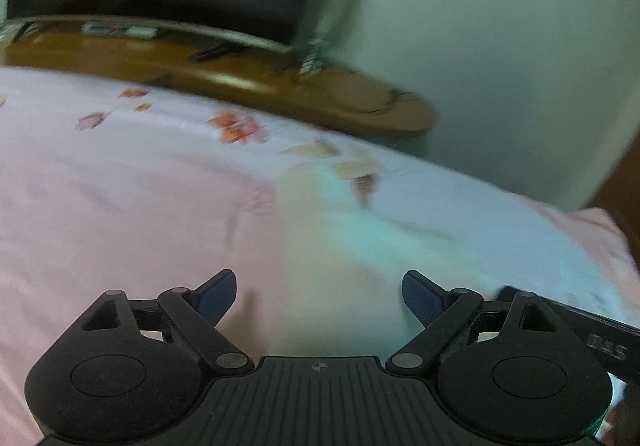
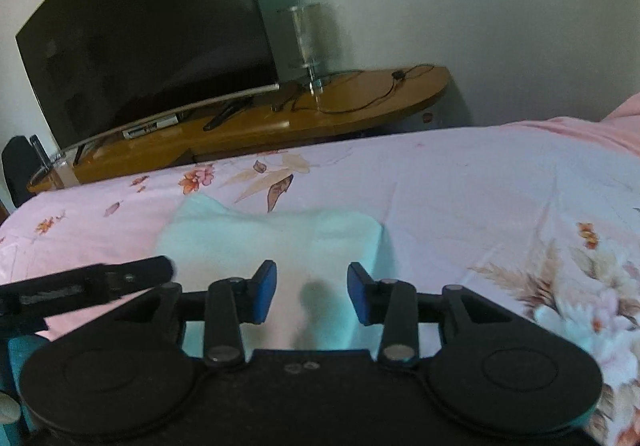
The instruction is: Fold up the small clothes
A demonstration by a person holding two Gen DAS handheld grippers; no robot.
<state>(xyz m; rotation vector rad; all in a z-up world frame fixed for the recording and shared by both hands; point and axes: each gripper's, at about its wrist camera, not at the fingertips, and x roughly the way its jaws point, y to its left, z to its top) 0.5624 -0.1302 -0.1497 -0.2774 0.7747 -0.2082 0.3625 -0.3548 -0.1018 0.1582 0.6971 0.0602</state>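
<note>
The right hand-held gripper (image 2: 312, 292) is released, its blue pads part-way apart above the pale mint garment (image 2: 276, 246), gripping nothing. The left hand-held gripper (image 1: 319, 302) gapes wide and empty beside it. The garment lies compact on the floral bedsheet (image 2: 480, 198); a fold looks just set down, so the next move calls for regrasping an edge

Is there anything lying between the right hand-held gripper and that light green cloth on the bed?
Nothing visible does. The right hand-held gripper stands open right over the near part of the light green cloth, with bare fabric between its pads. The left hand-held gripper reaches in at the left, beside that path, not across it.
</note>
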